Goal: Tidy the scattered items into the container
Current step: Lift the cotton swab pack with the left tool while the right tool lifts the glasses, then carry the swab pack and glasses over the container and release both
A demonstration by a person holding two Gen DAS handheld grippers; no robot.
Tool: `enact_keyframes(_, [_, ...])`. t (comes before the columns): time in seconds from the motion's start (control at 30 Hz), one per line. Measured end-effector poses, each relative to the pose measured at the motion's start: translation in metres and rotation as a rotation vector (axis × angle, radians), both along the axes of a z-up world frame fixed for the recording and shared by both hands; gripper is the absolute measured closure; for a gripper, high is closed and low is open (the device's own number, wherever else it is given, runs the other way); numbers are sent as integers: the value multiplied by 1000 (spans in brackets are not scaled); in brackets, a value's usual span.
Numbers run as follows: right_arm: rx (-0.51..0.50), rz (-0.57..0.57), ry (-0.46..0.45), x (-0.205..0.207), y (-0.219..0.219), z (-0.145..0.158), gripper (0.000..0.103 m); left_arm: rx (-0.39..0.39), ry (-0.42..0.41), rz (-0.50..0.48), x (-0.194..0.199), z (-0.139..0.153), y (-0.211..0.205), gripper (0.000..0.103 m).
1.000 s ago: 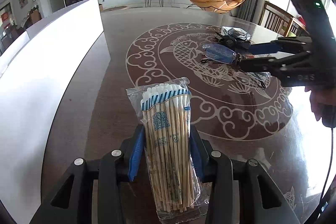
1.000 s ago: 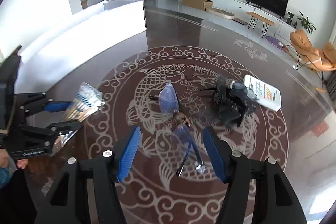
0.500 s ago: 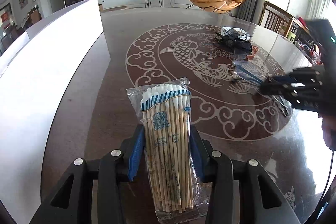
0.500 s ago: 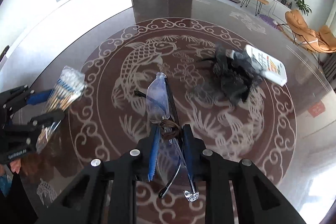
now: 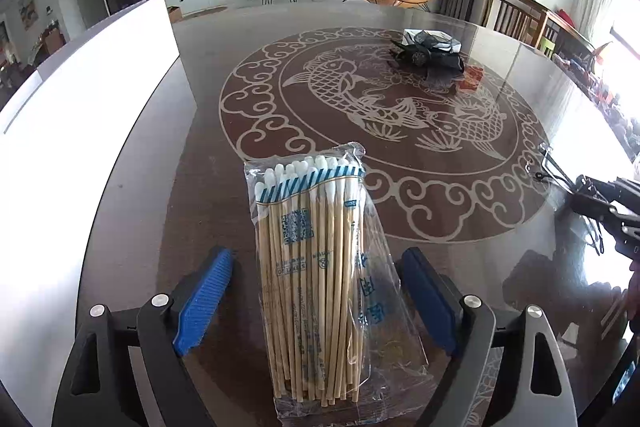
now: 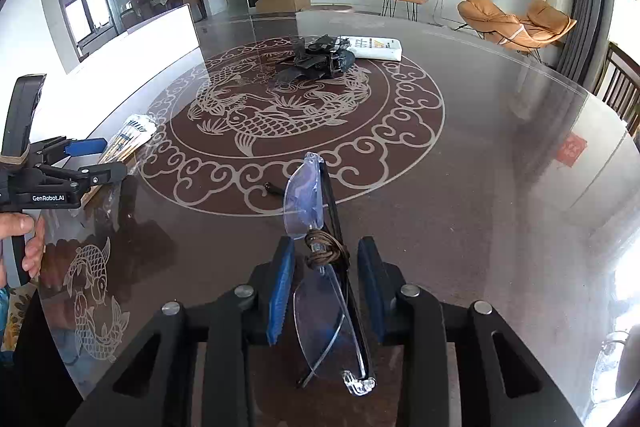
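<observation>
Table [image 5: 168, 187] — glossy, fish-patterned — living room beyond

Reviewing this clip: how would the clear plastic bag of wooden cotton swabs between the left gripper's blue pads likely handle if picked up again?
The clear plastic bag of wooden cotton swabs probably feels light, being thin sticks. The bundle looks fairly stiff lengthwise, but the loose crinkled film around it may slip against the pads. The left gripper stands open around it, and the sticks seem loosely packed, so a squeeze could shift them.

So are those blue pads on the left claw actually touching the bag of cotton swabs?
Apart. The left wrist view shows the left gripper with its jaws just opened: bare table shows between each blue pad and the cotton swab bag.
</observation>
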State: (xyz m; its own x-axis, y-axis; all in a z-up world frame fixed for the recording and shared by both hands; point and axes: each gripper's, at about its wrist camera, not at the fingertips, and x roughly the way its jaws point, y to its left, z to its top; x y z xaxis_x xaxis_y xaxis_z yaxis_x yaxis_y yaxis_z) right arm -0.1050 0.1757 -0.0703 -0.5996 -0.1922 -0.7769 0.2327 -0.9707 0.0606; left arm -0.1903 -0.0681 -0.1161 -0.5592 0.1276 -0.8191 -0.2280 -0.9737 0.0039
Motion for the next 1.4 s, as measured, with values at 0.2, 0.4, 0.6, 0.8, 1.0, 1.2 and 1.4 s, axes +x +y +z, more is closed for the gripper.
enact_keyframes(0.2, [-8,27,-1,2,-7,-3,53,-10,-12,51,-4,-2,-6,4])
enact_keyframes(0.4, [56,57,2,0,-20,-7,45,-7,-35,64,-9,-5,-9,0])
enact_keyframes(0.6, [52,-9,4,0,-12,-5,81,28,-15,28,-2,9,-8,67])
enact_keyframes(0.8, [-96,-50,12,13,7,16,81,142,-20,32,15,25,-14,68])
enact_keyframes(1.0, [-152,-32,6,16,1,35,81,157,-6,-5,33,37,-2,68])
enact_keyframes(1.2, [-168,3,-31,14,-19,35,81,189,11,0,49,50,-15,68])
enact_keyframes(1.4, [-172,95,-38,-6,-61,58,81,247,64,23,49,94,-54,68])
